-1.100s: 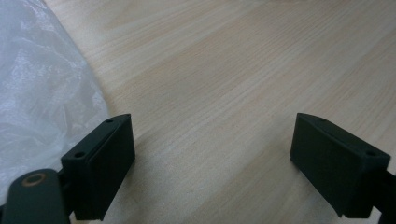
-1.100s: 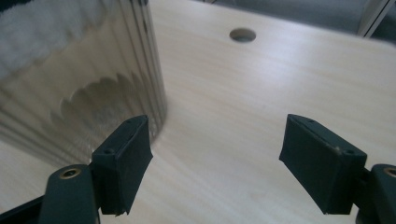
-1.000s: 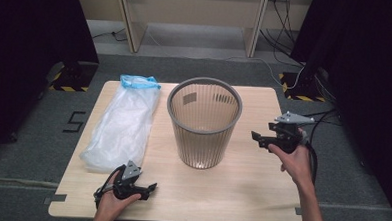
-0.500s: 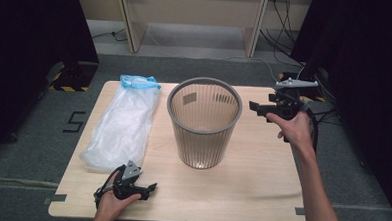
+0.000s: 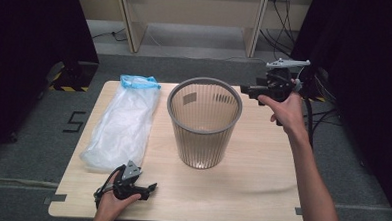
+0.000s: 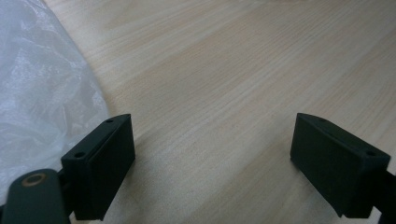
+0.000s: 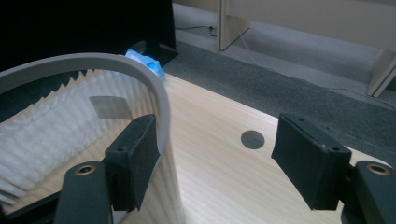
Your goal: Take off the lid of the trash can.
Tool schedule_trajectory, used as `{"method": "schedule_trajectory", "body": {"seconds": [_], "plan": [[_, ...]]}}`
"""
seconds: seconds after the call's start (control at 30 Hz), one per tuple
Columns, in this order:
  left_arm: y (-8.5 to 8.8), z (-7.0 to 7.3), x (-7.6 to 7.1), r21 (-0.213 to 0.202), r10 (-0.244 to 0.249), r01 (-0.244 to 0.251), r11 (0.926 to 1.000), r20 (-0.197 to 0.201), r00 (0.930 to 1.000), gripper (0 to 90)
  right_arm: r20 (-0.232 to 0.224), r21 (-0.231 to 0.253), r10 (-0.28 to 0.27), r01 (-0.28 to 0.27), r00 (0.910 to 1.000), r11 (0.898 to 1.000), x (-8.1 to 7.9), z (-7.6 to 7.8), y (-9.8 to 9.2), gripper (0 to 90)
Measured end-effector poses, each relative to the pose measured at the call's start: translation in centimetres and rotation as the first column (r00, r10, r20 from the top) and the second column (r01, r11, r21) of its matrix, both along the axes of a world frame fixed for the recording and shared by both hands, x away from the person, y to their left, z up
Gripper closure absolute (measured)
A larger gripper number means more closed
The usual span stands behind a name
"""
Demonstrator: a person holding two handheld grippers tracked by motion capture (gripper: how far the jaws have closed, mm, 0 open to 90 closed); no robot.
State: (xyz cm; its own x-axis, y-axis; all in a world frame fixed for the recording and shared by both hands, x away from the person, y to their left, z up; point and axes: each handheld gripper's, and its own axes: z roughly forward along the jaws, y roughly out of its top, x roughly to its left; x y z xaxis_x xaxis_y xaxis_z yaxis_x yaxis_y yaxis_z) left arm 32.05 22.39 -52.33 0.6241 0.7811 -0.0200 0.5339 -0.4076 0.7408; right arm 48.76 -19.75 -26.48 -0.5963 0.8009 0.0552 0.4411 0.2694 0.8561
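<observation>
A ribbed, translucent grey wastebasket (image 5: 203,122) stands upright near the middle of the light wooden table (image 5: 261,178). It tapers toward its base, has a solid grey rim, and carries a small pale label on its inner wall. The right gripper (image 5: 251,91) is raised at the basket's far right edge, level with the rim. Seen in the right gripper view, its jaws straddle the rim (image 7: 140,77), one inside the basket and one outside, wide apart and not pressing on it; they have just been closing a little. The left gripper (image 5: 148,190) rests at the near left of the table, its jaws spread wide over bare wood. Just beside it lies a crumpled clear plastic bag (image 5: 120,127) with a blue end, stretched along the left side.
</observation>
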Motion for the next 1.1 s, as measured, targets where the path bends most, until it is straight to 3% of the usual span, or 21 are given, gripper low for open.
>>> {"method": "schedule_trajectory", "body": {"seconds": [0.4, 1.1], "plan": [[0.0, 0.0, 0.0, 0.0, -0.002, 0.002, 1.0, -0.003, 1.0, 12.8, -0.039, -0.064, 0.087, -0.089, 0.9955, 0.994, 0.8, -1.0, 2.7, 50.0], [0.0, 0.0, 0.0, 0.0, 0.0, 0.0, 1.0, 0.0, 1.0, 12.8, -0.119, -0.139, 0.133, -0.149, 0.9839, 0.979, 1.9, -2.5, 4.1, 71.2]]}}
